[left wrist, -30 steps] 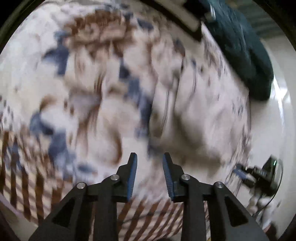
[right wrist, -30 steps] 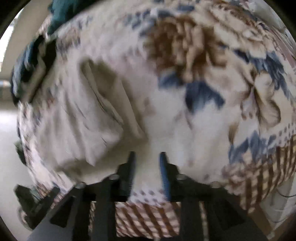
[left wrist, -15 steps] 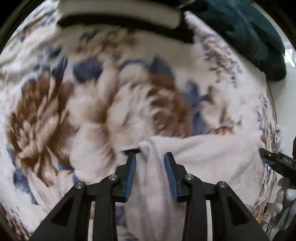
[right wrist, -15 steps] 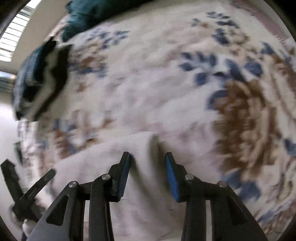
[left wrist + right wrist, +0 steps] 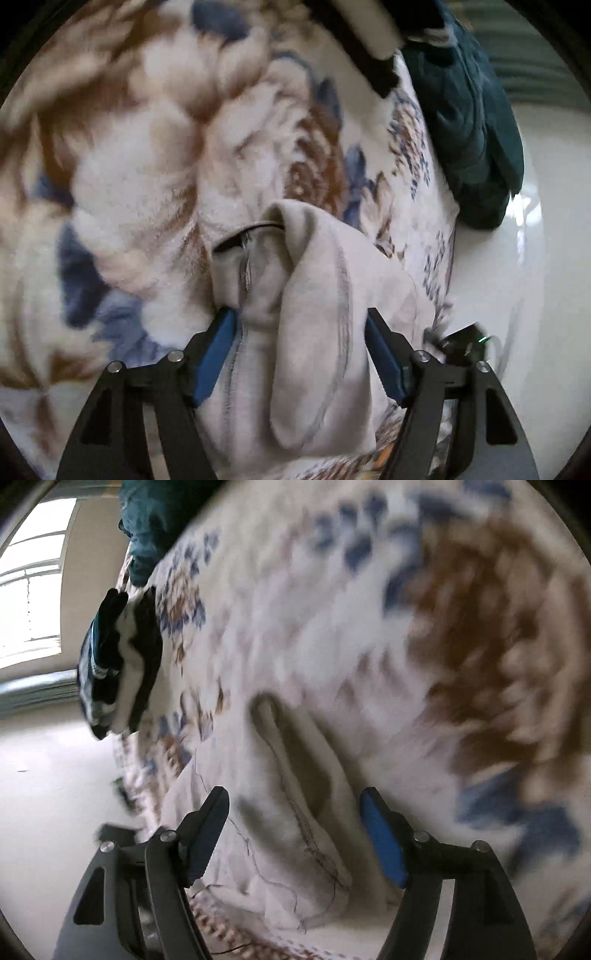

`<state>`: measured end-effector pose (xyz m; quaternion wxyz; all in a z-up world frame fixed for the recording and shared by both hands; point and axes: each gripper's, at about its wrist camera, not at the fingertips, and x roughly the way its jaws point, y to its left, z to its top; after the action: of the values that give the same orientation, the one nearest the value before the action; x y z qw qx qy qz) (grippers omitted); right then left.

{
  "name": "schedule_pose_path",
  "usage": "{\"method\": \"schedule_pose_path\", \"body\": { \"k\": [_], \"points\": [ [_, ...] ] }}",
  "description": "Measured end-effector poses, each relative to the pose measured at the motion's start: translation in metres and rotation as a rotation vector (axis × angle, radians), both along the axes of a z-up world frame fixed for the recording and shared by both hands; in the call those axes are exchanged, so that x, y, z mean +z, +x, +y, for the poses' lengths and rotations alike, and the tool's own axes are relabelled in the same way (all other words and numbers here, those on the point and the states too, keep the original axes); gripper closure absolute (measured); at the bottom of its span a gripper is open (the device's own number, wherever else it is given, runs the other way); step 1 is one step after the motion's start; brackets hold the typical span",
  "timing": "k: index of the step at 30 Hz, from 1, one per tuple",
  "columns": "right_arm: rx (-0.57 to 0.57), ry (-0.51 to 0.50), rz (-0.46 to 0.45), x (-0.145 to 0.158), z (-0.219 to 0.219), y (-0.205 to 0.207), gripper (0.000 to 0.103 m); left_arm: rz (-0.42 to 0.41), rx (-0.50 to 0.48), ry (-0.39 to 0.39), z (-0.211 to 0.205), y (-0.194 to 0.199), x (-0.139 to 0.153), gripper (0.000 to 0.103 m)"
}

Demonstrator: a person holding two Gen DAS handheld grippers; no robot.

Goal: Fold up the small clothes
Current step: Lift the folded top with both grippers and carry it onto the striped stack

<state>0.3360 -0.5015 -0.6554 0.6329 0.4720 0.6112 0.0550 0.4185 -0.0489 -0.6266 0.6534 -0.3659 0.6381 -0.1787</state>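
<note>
A small cream garment point(image 5: 314, 332) lies bunched on a floral blanket point(image 5: 147, 166). Its folded edge with grey stitching runs between the fingers of my left gripper point(image 5: 299, 321), which is open wide with the cloth lying loose between the jaws. In the right wrist view the same garment point(image 5: 295, 830) shows loose threads and a seam. My right gripper point(image 5: 295, 801) is open wide over it, not clamped on it.
A dark teal cloth point(image 5: 476, 129) lies at the blanket's far right edge. A black-and-white folded garment point(image 5: 118, 661) sits near the bed edge. White floor point(image 5: 48, 794) lies beyond the edge. A window point(image 5: 33, 590) is at the back.
Both grippers have opened wide since half a second ago. Both views have shifted, and the garment now lies loose between the jaws.
</note>
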Motion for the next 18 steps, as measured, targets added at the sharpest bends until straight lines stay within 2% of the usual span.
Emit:
{"method": "schedule_pose_path", "body": {
  "k": [2,4,5,6,7,8,9,13,18],
  "points": [
    [-0.007,0.055,-0.021,-0.014,0.002,0.0,0.028,-0.009,0.021,-0.008,0.002,-0.001,0.0,0.034],
    [-0.02,0.076,-0.063,-0.015,0.006,-0.002,0.029,-0.034,0.029,-0.002,-0.001,0.0,0.005,0.035],
    [-0.01,0.078,-0.076,-0.013,0.009,-0.001,0.044,-0.047,0.022,0.008,-0.002,-0.001,0.009,0.035],
    [0.005,0.081,-0.08,-0.012,0.013,-0.001,0.055,-0.071,0.016,0.016,-0.002,-0.003,0.015,0.043],
    [0.007,0.068,-0.08,-0.011,0.015,-0.002,0.069,-0.101,0.007,0.034,-0.004,-0.005,0.02,0.065],
    [0.004,0.058,-0.085,-0.009,0.017,-0.002,0.074,-0.106,0.0,0.04,-0.005,-0.004,0.019,0.075],
    [0.002,0.053,-0.093,-0.006,0.019,-0.001,0.077,-0.124,-0.004,0.037,-0.005,-0.006,0.024,0.079],
    [-0.004,0.0,-0.103,0.015,0.025,-0.002,0.081,-0.169,0.0,0.035,-0.006,-0.007,0.042,0.084],
    [0.034,-0.052,-0.139,0.059,0.039,0.007,0.082,-0.22,-0.017,0.024,-0.006,0.0,0.075,0.085]
  ]
}}
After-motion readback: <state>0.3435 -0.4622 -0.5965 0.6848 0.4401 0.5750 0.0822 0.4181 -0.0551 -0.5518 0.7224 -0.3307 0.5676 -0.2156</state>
